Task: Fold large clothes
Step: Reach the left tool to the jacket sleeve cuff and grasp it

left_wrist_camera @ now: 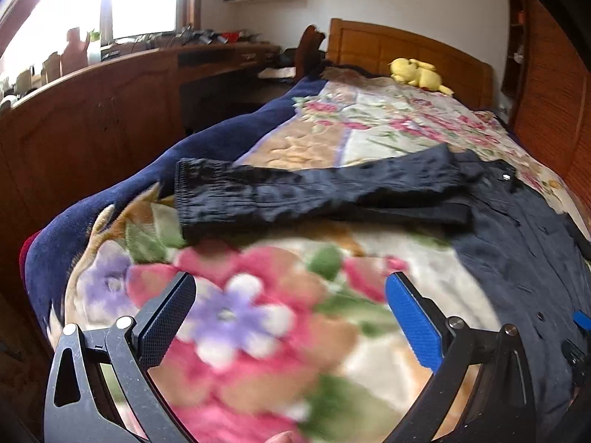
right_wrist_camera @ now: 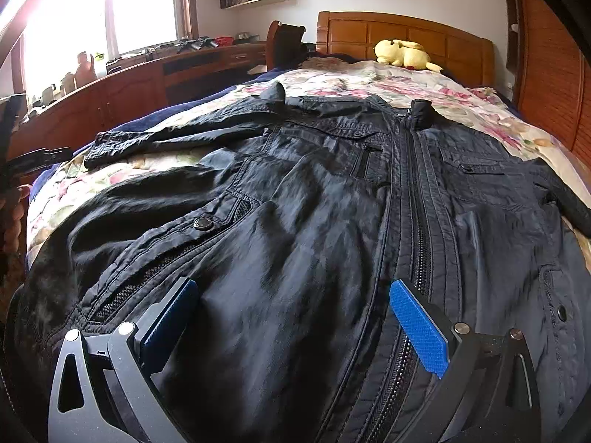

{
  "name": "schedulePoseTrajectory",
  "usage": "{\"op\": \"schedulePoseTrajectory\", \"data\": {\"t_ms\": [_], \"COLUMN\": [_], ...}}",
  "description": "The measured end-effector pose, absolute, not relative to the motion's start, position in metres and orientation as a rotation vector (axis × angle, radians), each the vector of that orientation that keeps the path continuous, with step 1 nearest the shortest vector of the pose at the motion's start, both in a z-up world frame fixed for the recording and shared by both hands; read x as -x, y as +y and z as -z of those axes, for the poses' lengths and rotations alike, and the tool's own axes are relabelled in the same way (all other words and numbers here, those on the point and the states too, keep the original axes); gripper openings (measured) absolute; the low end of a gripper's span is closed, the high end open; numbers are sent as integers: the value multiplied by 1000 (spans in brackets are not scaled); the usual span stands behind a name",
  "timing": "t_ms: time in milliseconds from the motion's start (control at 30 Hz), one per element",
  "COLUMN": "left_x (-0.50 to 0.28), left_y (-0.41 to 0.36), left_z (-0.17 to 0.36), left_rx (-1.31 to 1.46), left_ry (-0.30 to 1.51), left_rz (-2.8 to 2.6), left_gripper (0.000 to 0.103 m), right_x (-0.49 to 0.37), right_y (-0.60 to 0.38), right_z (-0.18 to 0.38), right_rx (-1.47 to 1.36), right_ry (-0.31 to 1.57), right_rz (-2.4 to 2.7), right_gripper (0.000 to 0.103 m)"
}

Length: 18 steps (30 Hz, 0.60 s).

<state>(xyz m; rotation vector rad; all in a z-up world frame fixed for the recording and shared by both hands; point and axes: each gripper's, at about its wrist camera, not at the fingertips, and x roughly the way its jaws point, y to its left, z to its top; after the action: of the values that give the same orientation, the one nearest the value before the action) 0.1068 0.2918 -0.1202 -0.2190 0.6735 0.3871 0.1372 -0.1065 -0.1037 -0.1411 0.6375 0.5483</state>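
Your left gripper [left_wrist_camera: 290,317] hovers over the floral blanket [left_wrist_camera: 258,332] near the bed's left edge, fingers spread wide and holding nothing. The jacket's left sleeve [left_wrist_camera: 314,193] lies stretched out ahead of it, cuff pointing at that edge. If you bite too deep there, you may pinch the plush blanket along with the cuff and drag the bedding as you fold. The fabric looks thin and slick, so a shallow pinch could slip out partway.

The dark jacket [right_wrist_camera: 332,203] lies front up and zipped, spread across the bed, collar toward the headboard [right_wrist_camera: 402,37]. Your right gripper [right_wrist_camera: 293,317] hangs over its lower front, just left of the zipper [right_wrist_camera: 417,221], jaws also wide and empty. Closing here would probably catch only the top layer, bunching the front while the back stays put. The right sleeve [right_wrist_camera: 565,199] trails toward the bed's right edge and could slide off.
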Motion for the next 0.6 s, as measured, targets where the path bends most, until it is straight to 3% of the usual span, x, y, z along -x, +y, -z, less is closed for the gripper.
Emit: {"op": "schedulePoseTrajectory", "data": {"t_ms": [200,333,600], "left_x": [-127,-140,-168], "left_y": [345,377,424], "left_z": [132,136,157], "left_rx": [276,360,486], "left_ry": [697,673,722], "left_rz": [-415,-439,-501], "left_gripper": [103,96,74], "right_x": [-144,-146,-147], "right_y": [-99,-98,-97], "right_z": [109,109,110], "right_rx": [137,140,135], "right_ry": [645,654,658], "right_rz": [-558,-563,-568], "right_gripper": [103,103,103]}}
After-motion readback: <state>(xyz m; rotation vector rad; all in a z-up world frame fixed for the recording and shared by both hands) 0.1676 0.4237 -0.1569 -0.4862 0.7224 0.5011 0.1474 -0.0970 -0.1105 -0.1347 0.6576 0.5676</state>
